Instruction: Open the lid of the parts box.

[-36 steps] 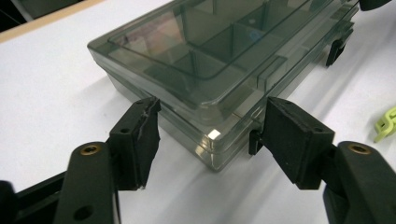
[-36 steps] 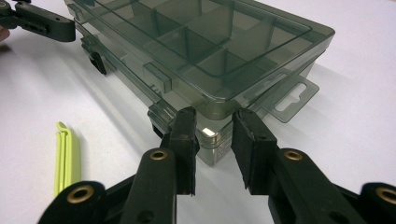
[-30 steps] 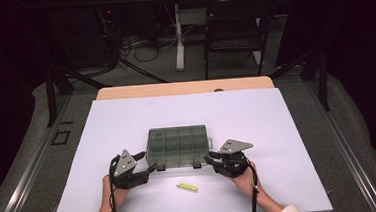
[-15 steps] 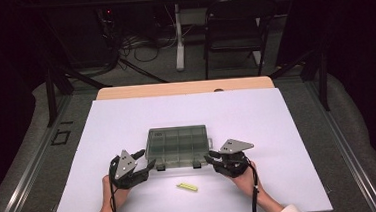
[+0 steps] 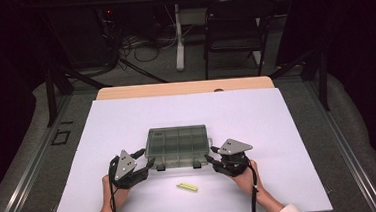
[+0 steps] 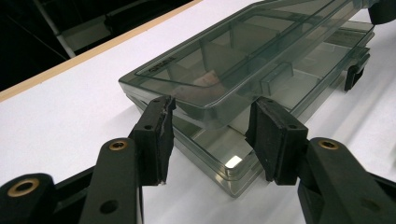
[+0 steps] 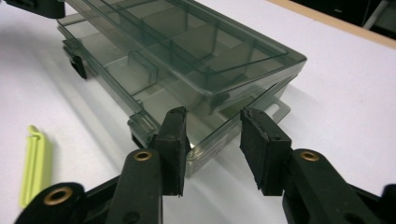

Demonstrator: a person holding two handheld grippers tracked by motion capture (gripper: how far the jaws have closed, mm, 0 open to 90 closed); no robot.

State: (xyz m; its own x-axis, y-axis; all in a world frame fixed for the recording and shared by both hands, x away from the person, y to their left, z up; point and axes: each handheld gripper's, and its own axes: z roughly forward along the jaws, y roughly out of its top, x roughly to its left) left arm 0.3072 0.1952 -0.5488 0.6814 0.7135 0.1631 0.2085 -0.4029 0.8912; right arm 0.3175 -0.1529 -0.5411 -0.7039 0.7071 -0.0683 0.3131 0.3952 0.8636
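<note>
one compartment box, one yellow clip

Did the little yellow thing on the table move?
No. The yellow clip lies in the same spot, just in front of the clear box, between both hands.

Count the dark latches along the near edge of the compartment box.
2: left latch near the left gripper, right latch nearer the right gripper. Others may be hidden.

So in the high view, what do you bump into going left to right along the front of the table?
Left tongs → small yellow-green plastic clip → right tongs.
</note>
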